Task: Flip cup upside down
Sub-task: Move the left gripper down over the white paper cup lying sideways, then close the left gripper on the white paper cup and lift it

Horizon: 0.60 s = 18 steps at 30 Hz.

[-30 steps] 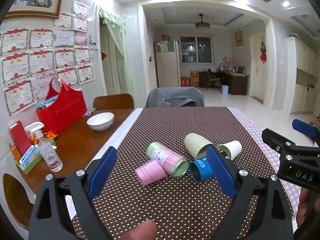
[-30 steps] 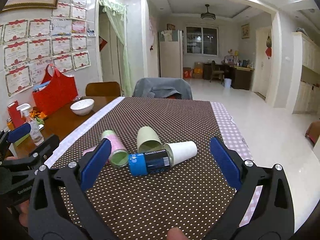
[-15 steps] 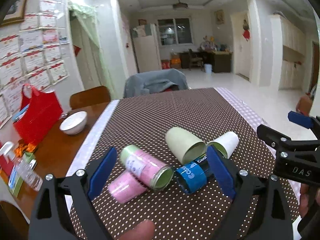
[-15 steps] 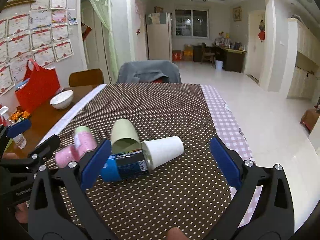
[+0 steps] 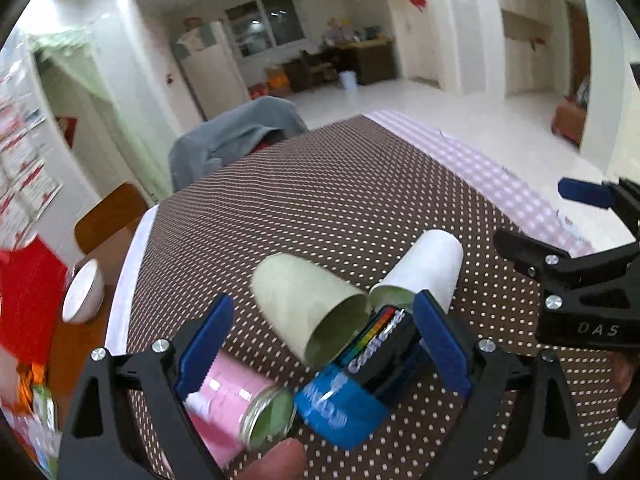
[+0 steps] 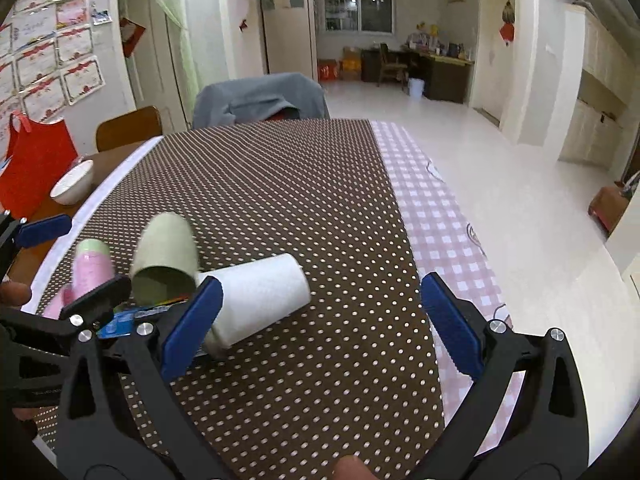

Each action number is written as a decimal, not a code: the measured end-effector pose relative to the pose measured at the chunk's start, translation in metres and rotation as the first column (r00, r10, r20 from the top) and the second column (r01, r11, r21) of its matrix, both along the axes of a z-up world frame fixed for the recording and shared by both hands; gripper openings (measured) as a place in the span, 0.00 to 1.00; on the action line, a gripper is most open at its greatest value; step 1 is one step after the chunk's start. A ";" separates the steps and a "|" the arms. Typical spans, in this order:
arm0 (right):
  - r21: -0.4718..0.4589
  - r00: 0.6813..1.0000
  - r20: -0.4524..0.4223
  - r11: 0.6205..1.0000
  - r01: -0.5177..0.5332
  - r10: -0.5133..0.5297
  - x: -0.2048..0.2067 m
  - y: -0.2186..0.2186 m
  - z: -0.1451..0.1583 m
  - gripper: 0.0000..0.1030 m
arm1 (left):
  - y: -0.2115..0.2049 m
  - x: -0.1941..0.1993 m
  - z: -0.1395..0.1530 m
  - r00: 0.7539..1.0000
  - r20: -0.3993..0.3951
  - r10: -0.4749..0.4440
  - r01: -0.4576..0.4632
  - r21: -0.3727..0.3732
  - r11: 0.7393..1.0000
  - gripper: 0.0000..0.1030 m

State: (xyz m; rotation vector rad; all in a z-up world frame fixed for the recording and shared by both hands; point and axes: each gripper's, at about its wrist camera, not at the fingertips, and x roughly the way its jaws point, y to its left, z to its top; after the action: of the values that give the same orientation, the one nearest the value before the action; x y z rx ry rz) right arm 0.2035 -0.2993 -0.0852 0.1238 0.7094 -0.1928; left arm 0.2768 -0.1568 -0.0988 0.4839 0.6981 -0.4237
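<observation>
Several cups lie on their sides on the brown dotted tablecloth [image 5: 320,208]. A pale green cup [image 5: 308,304] points its mouth at my left gripper [image 5: 320,344], which is open, with the green cup and a blue-and-black cup [image 5: 360,376] between its fingers. A white paper cup [image 5: 424,272] lies to the right, and a pink cup with a green rim [image 5: 244,400] to the left. My right gripper [image 6: 320,316] is open around the white cup [image 6: 260,300], its left finger beside the cup's mouth. The green cup [image 6: 166,252] and the pink cup [image 6: 92,272] lie to its left.
A white bowl [image 5: 82,292] and a red bag [image 5: 24,300] stand on the bare wooden table at the left. A chair draped in grey cloth [image 6: 256,96] stands at the far end. A pink checked cloth [image 6: 436,208] covers the table's right edge.
Both grippers have moved forward and down to the cups. The left gripper now has the green and blue cups between its fingers; the right gripper now has the white cup.
</observation>
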 end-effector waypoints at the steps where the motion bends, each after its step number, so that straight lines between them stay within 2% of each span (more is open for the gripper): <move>1: 0.003 1.000 -0.016 1.000 0.005 -0.005 0.004 -0.004 -0.006 0.94 | -0.009 0.006 -0.005 1.000 -0.008 -0.019 0.020 0.021 1.000 0.87; 5: 0.035 0.997 -0.067 0.999 0.031 -0.029 0.015 -0.022 -0.025 0.94 | -0.034 0.022 -0.022 0.994 -0.044 -0.096 0.099 0.090 0.991 0.87; 10: 0.049 0.992 -0.109 0.997 0.064 -0.058 0.021 -0.042 -0.042 0.94 | -0.058 0.037 -0.037 0.979 -0.096 -0.182 0.196 0.169 0.966 0.87; 15: 0.067 0.989 -0.121 0.993 0.098 -0.089 0.021 -0.057 -0.050 0.94 | -0.073 0.044 -0.042 0.950 -0.177 -0.259 0.287 0.163 0.944 0.87; 18: 0.081 0.987 -0.125 0.991 0.111 -0.100 0.021 -0.062 -0.053 0.94 | -0.079 0.045 -0.046 0.920 -0.239 -0.310 0.352 0.158 0.923 0.87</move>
State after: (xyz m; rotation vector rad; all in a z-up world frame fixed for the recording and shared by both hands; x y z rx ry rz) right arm 0.2240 -0.3616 -0.1386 0.2353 0.8324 -0.2725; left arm 0.3222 -0.2363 -0.1452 0.7602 0.8710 -0.7390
